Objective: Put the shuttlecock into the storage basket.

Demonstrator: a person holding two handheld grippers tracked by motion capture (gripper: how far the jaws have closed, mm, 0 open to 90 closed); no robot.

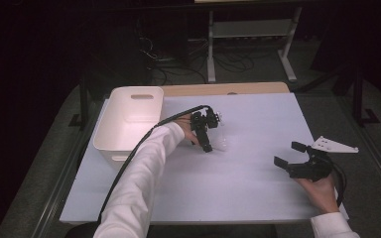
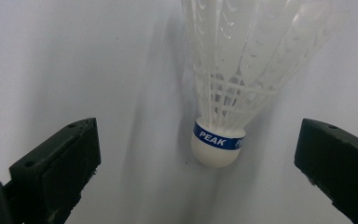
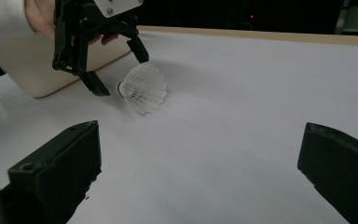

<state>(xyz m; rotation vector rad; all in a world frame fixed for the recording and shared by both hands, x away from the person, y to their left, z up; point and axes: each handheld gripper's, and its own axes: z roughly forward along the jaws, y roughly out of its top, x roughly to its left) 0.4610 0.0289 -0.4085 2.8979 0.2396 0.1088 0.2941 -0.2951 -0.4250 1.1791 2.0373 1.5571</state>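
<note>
A white feather shuttlecock lies on its side on the white table top; its cork carries a blue band marked PEAK. My left gripper is open, one black jaw on each side of the cork and neither touching it. From above, the left gripper hangs over the shuttlecock near the table's middle, held by a hand in a white sleeve. The right gripper view has the shuttlecock with the left gripper straddling its cork end. My right gripper stands open and holds nothing at the front right.
A white plastic bin stands at the table's back left, close beside the left hand; it also appears as the bin behind the left gripper. The white table top ends in a wooden strip at the back. Beyond it are desk legs and cables.
</note>
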